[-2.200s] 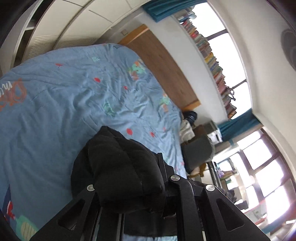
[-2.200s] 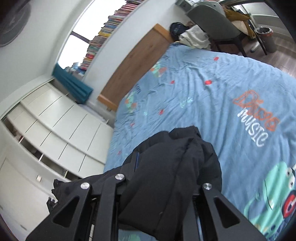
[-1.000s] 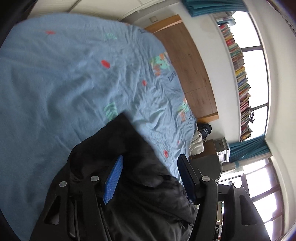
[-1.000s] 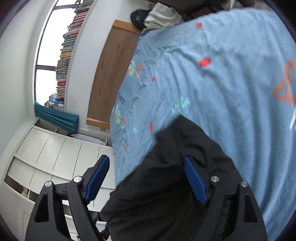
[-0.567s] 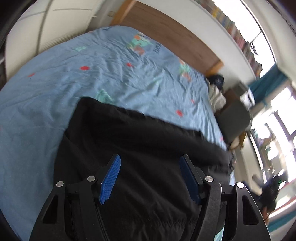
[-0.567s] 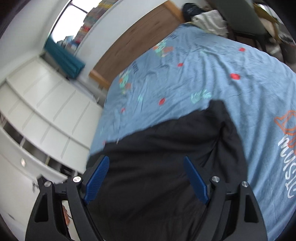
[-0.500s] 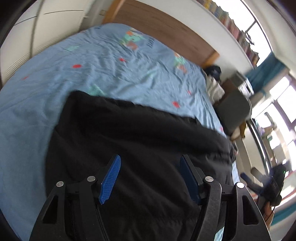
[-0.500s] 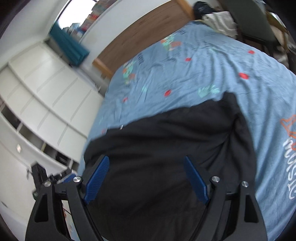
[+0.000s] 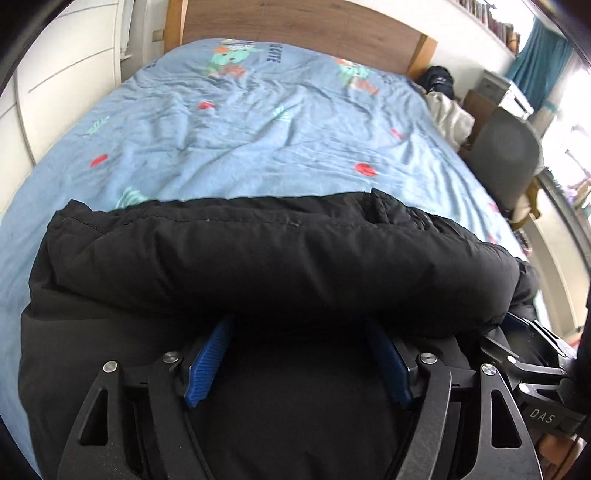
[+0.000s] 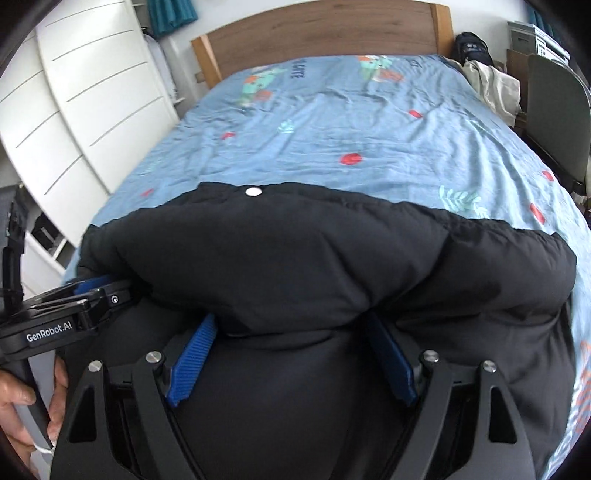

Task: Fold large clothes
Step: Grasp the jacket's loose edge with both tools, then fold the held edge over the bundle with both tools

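Observation:
A black padded jacket (image 9: 280,266) lies on the blue printed bedspread (image 9: 258,129), its far part folded back into a thick roll. It fills the lower half of the right wrist view too (image 10: 325,258), with a white snap on top. My left gripper (image 9: 295,332) is open, its blue pads wide apart with the tips under the roll's near edge. My right gripper (image 10: 295,328) is open the same way, tips under the fold. The left tool shows in the right wrist view (image 10: 66,314), the right tool in the left wrist view (image 9: 532,354).
A wooden headboard (image 10: 325,29) stands at the far end of the bed. White wardrobe doors (image 10: 85,92) are on the left. A grey chair (image 9: 509,147) and a pile of clothes (image 10: 491,85) stand at the right bedside.
Both grippers let go of the jacket and opened. The jacket now lies spread on the bed with a folded roll, and both grippers have dropped low and level over it.

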{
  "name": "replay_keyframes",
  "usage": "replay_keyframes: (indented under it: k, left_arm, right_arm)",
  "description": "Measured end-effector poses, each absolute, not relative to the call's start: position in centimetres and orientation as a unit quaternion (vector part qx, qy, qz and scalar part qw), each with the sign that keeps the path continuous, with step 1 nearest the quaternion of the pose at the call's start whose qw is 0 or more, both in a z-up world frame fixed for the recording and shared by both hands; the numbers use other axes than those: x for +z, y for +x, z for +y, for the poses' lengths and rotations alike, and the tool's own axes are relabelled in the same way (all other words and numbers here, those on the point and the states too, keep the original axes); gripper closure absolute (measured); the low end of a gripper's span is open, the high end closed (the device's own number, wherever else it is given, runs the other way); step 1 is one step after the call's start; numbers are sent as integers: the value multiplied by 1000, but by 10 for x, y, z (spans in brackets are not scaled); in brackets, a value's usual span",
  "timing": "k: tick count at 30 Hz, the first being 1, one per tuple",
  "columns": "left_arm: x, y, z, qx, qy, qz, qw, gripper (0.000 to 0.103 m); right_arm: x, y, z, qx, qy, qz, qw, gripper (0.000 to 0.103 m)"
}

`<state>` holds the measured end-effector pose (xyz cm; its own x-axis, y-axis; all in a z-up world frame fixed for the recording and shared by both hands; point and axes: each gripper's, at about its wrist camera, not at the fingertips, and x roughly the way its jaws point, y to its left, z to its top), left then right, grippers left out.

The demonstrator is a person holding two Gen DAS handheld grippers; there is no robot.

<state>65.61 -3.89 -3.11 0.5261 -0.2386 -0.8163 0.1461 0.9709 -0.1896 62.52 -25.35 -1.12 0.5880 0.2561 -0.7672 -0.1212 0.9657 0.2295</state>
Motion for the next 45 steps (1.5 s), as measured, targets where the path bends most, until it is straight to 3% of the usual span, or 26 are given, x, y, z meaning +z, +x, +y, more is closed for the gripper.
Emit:
replay_keyframes:
  k: [9, 16, 34, 45]
  left_arm:
    - [-53, 708, -54, -86, -30, 493, 865, 25]
    - [-55, 716, -44, -105, -51, 507, 854, 23]
    - [-76, 711, 102, 62, -74, 553, 827, 22]
    - [-21, 637, 126, 23, -127, 476, 870, 29]
  right_arm:
    - [-36, 688, -260, 86, 79, 459, 881, 20]
    - [-41, 689, -271, 103, 87, 463, 876, 20]
    - [-87, 641, -439, -50, 196, 494, 846, 22]
    - [-23, 580, -429, -60, 150, 426, 890, 21]
